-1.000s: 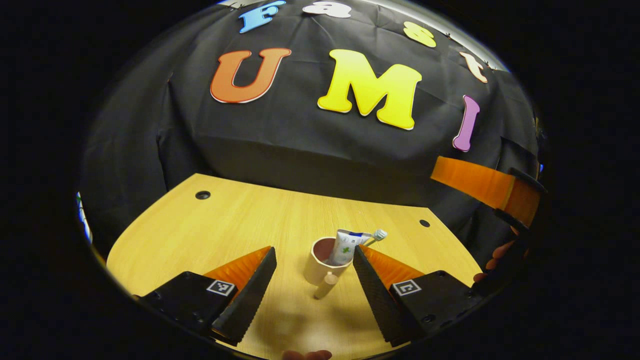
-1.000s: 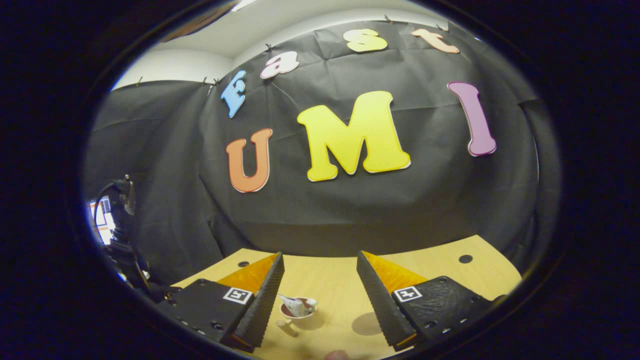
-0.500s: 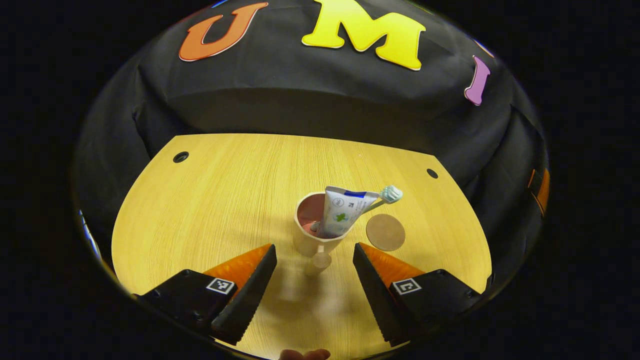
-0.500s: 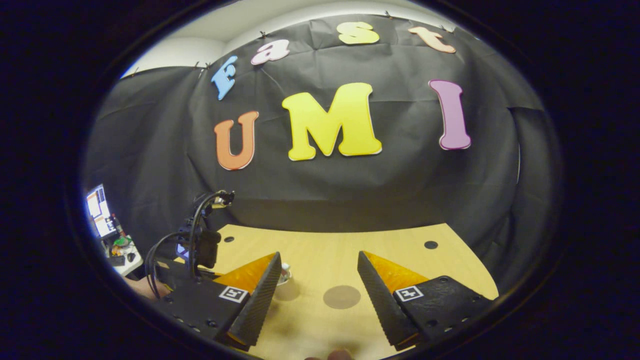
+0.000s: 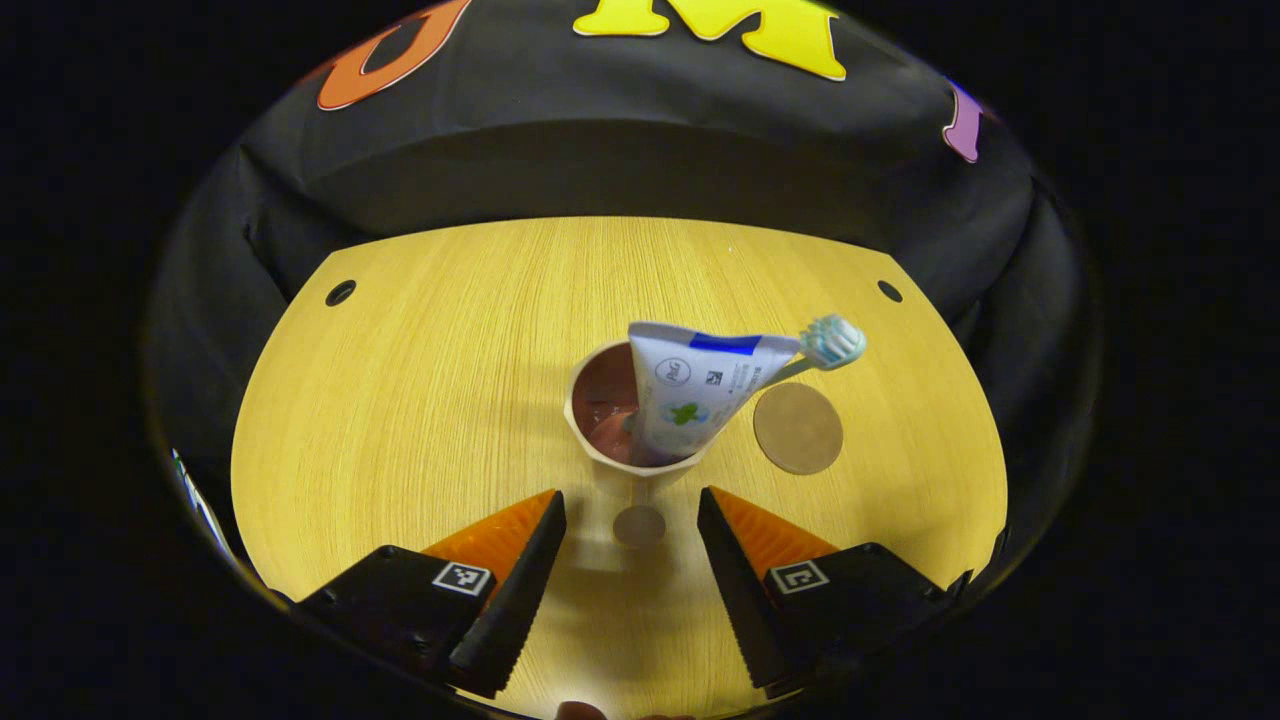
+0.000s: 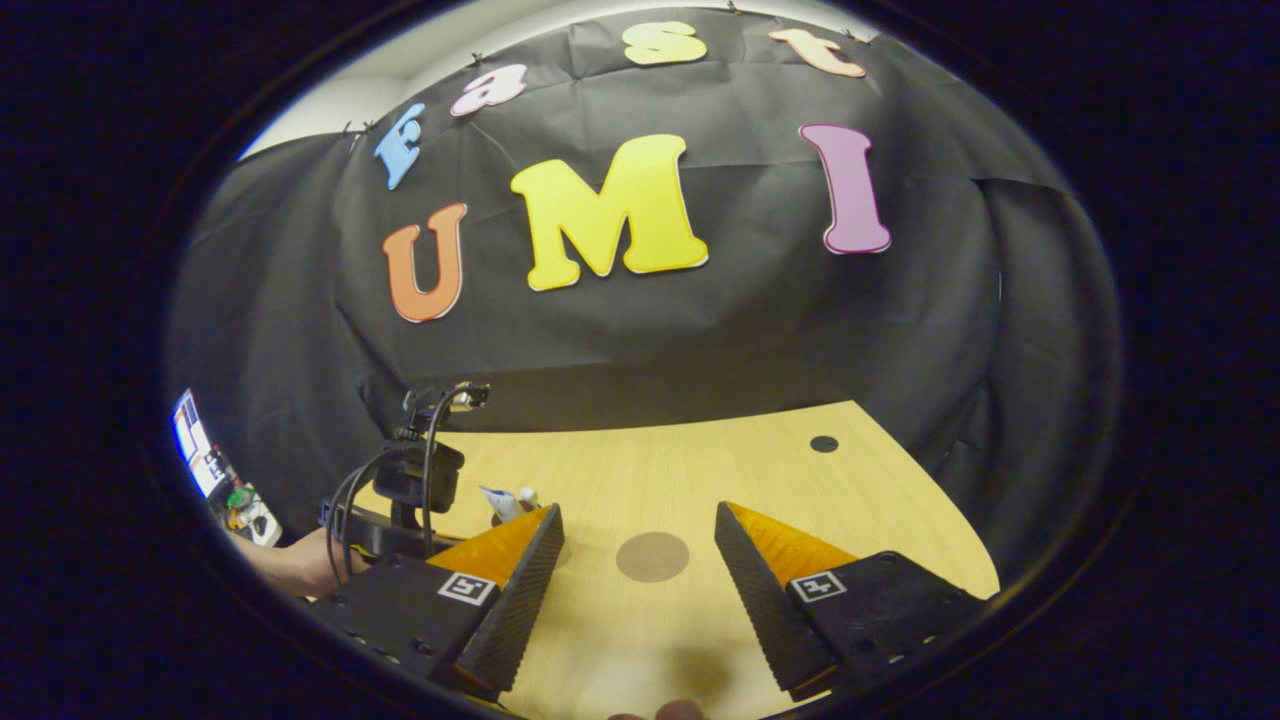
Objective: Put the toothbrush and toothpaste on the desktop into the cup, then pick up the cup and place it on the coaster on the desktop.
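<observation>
A cream cup [image 5: 600, 440] with a dark red inside stands on the wooden table [image 5: 420, 400]. A white toothpaste tube [image 5: 700, 390] and a toothbrush [image 5: 835, 342] lean out of it to the right. The cup's handle [image 5: 638, 525] points toward me, between the fingers of my open left gripper [image 5: 630, 495], untouched. A round brown coaster [image 5: 797, 428] lies bare just right of the cup. In the right gripper view the coaster [image 6: 652, 556] lies ahead of my open right gripper [image 6: 638, 510], which holds nothing. The tube's top [image 6: 500, 500] peeks out past the left finger.
The table has small dark holes near its far corners [image 5: 340, 293] [image 5: 889, 291] [image 6: 824, 443]. The black cloth wall closes off the back. In the right gripper view the left gripper's body with cables [image 6: 420, 480] and a hand [image 6: 300, 565] are at the left.
My left gripper has tipped down and come closer to the cup, so the handle now sits between its fingers. The right gripper's view has swung, bringing the coaster between its fingers.
</observation>
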A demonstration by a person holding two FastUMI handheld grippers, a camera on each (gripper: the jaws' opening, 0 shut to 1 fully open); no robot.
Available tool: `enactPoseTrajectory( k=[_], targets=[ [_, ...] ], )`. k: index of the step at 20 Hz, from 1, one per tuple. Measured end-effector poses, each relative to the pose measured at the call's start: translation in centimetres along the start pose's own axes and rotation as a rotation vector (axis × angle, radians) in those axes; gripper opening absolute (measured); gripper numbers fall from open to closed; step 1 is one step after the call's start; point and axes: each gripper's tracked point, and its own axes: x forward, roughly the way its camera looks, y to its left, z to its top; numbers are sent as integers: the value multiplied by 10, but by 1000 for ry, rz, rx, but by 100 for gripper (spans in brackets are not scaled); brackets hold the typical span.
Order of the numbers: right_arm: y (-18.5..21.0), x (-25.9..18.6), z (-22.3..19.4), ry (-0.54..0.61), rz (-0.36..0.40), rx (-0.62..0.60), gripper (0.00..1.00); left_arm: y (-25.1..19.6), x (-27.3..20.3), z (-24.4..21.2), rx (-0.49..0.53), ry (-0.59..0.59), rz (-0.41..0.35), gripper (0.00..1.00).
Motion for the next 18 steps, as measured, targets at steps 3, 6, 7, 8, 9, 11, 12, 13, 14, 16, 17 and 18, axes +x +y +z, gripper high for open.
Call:
enactPoseTrajectory(
  k=[3, 6, 7, 8, 9, 11, 12, 13, 14, 16, 17, 18],
  targets=[
    [-5, -2, -1, 3, -14, 2, 91, 13, 13, -2, -4, 29, -1, 76],
    [-10, -3, -1, 3, -29, 8, 91, 24, 24, -2, -15, 39, 9, 61],
    [-11, -3, 1, -1, -32, 14, 91, 27, 29, -4, -19, 53, 9, 59],
    [-12, -5, 0, -3, -38, 15, 91, 29, 31, -5, -24, 63, 5, 49],
    [-13, -7, 0, -5, -41, 14, 91, 30, 34, -5, -28, 70, 0, 45],
    [-15, -10, -2, -2, -48, 11, 91, 33, 37, -3, -10, 79, 5, 34],
    [-16, -11, -4, 2, -51, 14, 91, 37, 39, -7, 16, 82, 11, 33],
    [-17, -13, -6, 6, -54, 17, 91, 35, 36, -1, 45, 83, 22, 30],
    [-19, -16, -7, 7, -57, 20, 91, 38, 36, -4, 56, 75, 31, 29],
    [-23, -18, -7, 1, -67, 23, 91, 33, 33, -5, 68, 55, 26, 24],
    [-25, -21, -8, -1, -73, 24, 91, 31, 31, -6, 79, 48, 22, 27],
    [-26, -21, -7, -5, -75, 25, 91, 27, 30, -6, 81, 37, 13, 20]
  ],
)
